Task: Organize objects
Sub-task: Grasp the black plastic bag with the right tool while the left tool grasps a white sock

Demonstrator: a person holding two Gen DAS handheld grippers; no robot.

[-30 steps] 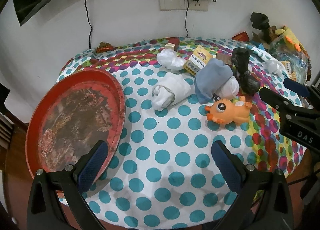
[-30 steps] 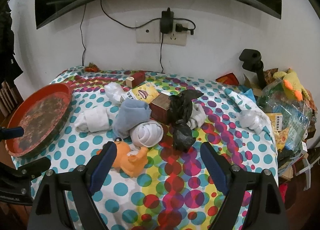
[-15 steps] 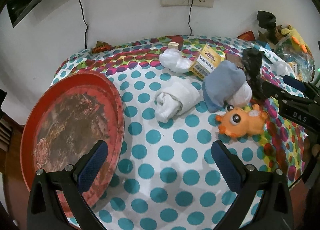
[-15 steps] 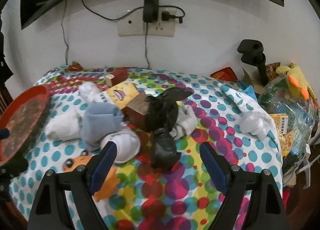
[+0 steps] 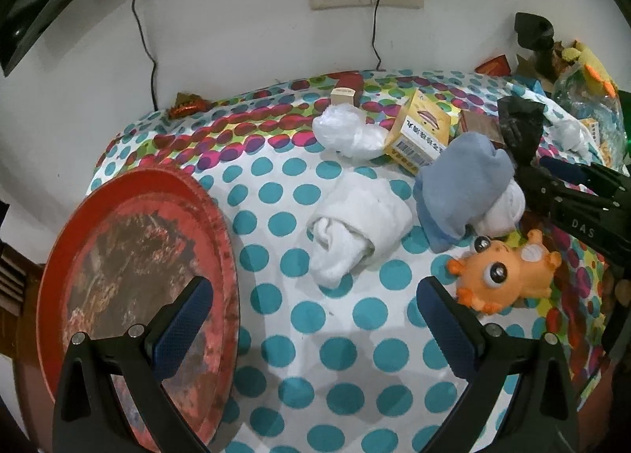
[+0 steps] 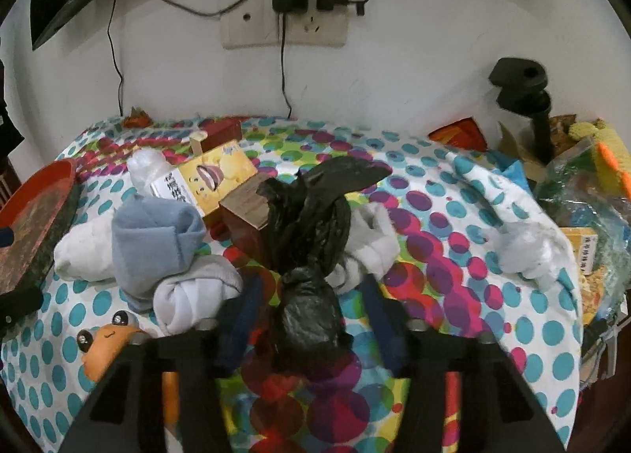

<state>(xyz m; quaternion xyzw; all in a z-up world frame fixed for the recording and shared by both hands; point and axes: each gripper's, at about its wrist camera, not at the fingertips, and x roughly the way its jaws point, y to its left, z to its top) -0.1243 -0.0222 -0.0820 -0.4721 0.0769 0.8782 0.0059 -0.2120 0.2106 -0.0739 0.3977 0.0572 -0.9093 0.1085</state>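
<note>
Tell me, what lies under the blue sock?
Under the blue sock lies a rolled white sock; another white sock sits behind it. The tablecloth beneath is covered, so anything else there is hidden.

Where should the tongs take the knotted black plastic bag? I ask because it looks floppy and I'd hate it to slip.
Grip the black plastic bag at its bunched lower lump, coming from the near side, angled down. That lump is compact, while the loose flaps above are thin and would slide. The right tongs, just closing, already straddle it; contact is unclear.
</note>
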